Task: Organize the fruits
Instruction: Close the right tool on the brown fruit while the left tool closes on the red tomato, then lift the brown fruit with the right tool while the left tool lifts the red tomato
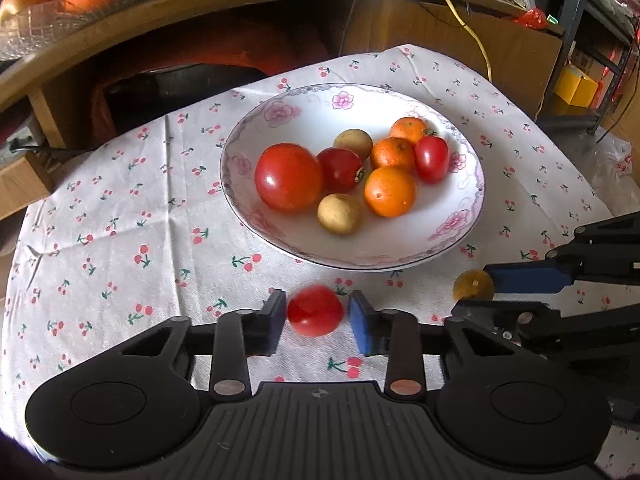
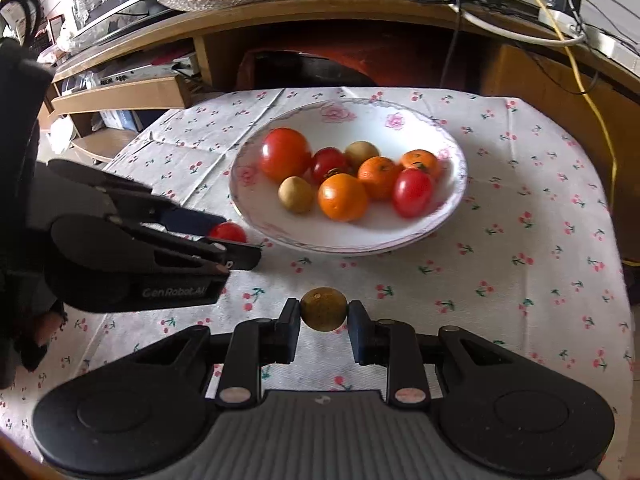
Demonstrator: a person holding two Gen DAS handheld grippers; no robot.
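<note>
2 round fruits, small red tomato (image 1: 315, 311) and brown longan (image 2: 323, 309)

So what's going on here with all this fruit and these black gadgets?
A person is sorting fruit with a pair of hand-held tongs. The left tongs sit around a small red tomato, and the right tongs sit around a small brownish-yellow fruit, both just in front of the flowered plate. Narrow gaps show beside each fruit, so neither looks firmly pinched. The plate already holds tomatoes, small oranges and two more tan fruits.
</note>
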